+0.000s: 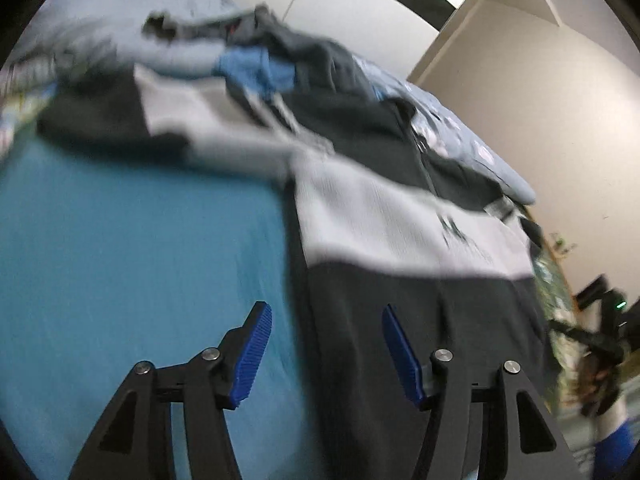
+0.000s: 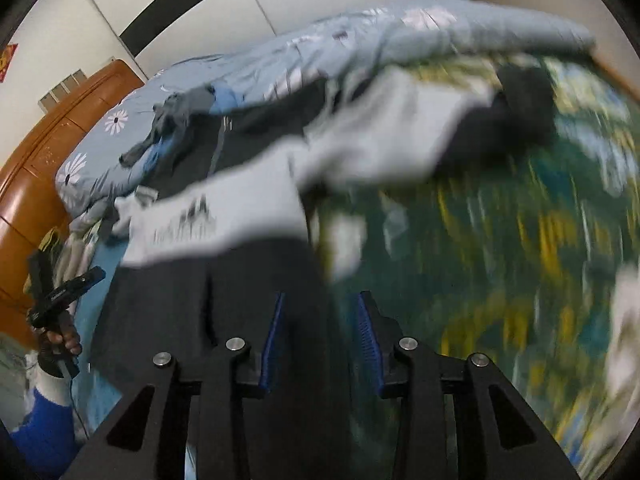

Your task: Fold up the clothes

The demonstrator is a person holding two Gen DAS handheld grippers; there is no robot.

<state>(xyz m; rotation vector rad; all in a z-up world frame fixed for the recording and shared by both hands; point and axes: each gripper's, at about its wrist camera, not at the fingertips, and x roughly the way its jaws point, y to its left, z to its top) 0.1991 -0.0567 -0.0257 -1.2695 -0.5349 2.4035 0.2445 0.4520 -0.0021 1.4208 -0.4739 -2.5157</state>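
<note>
A black-and-white jacket (image 1: 400,216) lies spread on the bed, its sleeves out to both sides. My left gripper (image 1: 326,320) is open and empty, hovering over the jacket's black lower left edge. In the right wrist view the same jacket (image 2: 224,216) lies ahead, and my right gripper (image 2: 320,308) is open over its black lower right edge, holding nothing. The left gripper also shows in the right wrist view (image 2: 64,292), held in a hand at the far left. Both views are blurred by motion.
A teal sheet (image 1: 132,248) lies left of the jacket, a green and yellow patterned cover (image 2: 500,240) to its right. A blue floral quilt (image 2: 320,44) and a heap of dark and blue clothes (image 1: 272,56) lie behind. A wooden wardrobe (image 2: 52,140) stands at the left.
</note>
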